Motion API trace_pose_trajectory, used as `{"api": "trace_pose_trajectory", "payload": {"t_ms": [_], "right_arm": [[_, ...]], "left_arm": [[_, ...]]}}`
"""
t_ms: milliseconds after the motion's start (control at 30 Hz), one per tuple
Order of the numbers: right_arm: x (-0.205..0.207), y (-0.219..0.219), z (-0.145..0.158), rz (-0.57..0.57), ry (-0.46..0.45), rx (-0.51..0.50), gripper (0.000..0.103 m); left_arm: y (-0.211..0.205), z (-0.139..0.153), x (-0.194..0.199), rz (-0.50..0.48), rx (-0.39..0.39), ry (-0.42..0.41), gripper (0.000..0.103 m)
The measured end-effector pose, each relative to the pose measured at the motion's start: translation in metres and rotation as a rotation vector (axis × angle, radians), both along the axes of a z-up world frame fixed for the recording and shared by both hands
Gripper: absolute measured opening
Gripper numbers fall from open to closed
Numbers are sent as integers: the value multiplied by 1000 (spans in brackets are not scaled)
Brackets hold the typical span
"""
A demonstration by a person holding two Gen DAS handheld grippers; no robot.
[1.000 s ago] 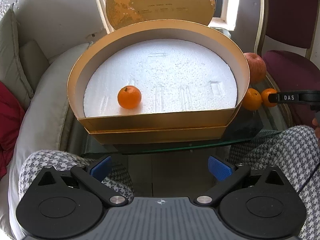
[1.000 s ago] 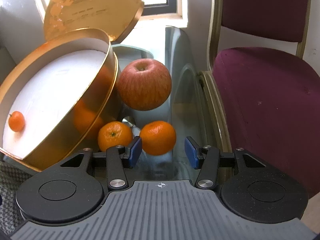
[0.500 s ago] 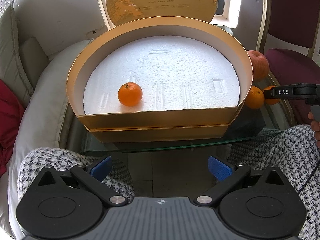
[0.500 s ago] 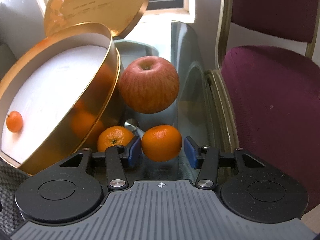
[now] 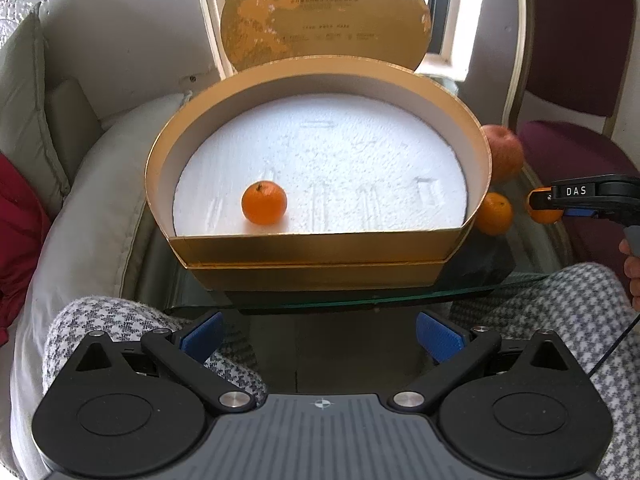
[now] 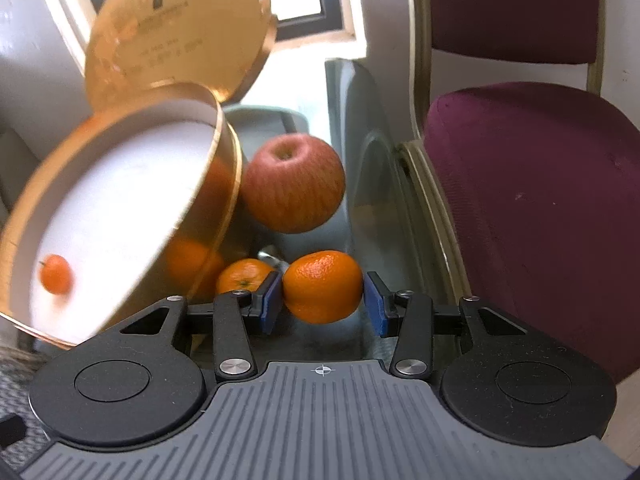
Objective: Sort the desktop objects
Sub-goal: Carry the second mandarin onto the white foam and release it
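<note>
- the gold box (image 5: pixel 320 248) is sitting open on the glass table (image 5: pixel 520 280), lid (image 5: pixel 324 16) leaning up behind it; it's taking up most of the tabletop
- the apple (image 6: pixel 294 184) is waiting outside, just beside the box wall; so not sorted yet
- right gripper (image 6: pixel 320 300) is straddling the nearer tangerine (image 6: pixel 322 286); jaws partly closed, left pad looks touching, right pad showing a sliver of gap, so I'd say not gripped yet
- left gripper (image 5: pixel 320 332) is hanging back wide open, holding nothing
- one small tangerine (image 5: pixel 264 203) is lying in the box already; another tangerine (image 6: pixel 244 276) is sitting beside the box; roughly a quarter done, I reckon
</note>
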State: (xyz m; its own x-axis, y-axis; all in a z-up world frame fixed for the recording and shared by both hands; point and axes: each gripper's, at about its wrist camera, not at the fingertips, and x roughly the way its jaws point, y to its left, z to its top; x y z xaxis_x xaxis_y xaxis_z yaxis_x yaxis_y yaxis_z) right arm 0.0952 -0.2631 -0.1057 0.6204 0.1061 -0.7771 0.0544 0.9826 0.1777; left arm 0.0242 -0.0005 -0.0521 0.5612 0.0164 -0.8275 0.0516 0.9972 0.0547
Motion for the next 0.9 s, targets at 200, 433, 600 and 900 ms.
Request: {"api": "trace_pose_trajectory", "payload": {"t_ms": [200, 433, 600, 900], "right_arm": [[-20, 30, 43, 56, -98, -5, 46], [-13, 101, 55, 213, -103, -8, 46], [4, 165, 37, 339, -23, 4, 46], [30, 234, 0, 426, 102, -27, 46]], "left_arm": [[13, 16, -12, 18, -39, -70, 102], [45, 26, -19, 104, -62, -129, 102], [66, 23, -23, 146, -64, -128, 102], [115, 18, -23, 293, -99, -130, 102]]}}
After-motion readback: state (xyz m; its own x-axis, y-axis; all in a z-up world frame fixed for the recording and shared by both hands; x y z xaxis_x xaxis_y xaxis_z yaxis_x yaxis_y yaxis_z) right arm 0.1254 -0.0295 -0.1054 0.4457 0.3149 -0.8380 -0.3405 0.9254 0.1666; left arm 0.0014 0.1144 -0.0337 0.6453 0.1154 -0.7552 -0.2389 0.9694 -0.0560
